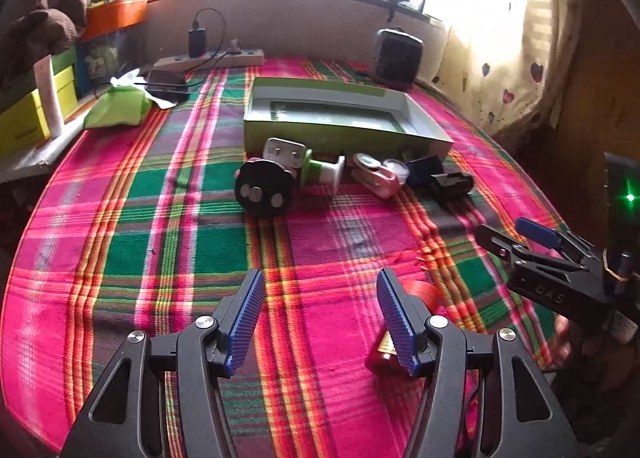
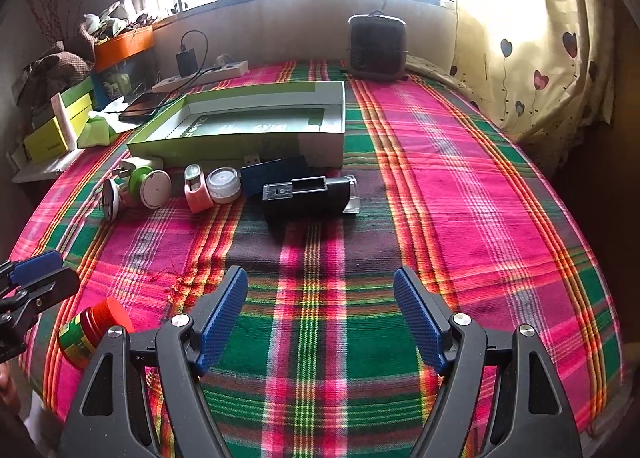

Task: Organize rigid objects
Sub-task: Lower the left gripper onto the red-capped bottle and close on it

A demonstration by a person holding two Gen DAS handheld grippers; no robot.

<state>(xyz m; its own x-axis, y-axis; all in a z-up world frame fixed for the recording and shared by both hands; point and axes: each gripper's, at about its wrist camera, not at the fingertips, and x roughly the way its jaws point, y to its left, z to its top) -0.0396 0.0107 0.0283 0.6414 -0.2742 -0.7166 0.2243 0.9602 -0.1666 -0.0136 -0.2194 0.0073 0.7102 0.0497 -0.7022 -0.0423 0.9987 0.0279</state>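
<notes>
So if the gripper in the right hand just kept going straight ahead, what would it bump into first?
Probably the black oblong device lying on the plaid cloth. The right gripper is open and holds nothing, with only bare cloth between. The green box lies behind it; depth is uncertain.

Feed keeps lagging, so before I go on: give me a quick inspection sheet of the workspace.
Surface: plaid cloth, flat.
Job's things: open green box, nothing seen inside; in front of it a row: black round plug, green-white spool, pink tape dispenser, small jar, blue drive, black case. Red-capped bottle lies near the edge.
Clutter: heater, yellow boxes.
Grippers: left gripper and right gripper open, fingers holding nothing.
Cables: charger lead on power strip.
Surroundings: window, heart-print curtain.
</notes>
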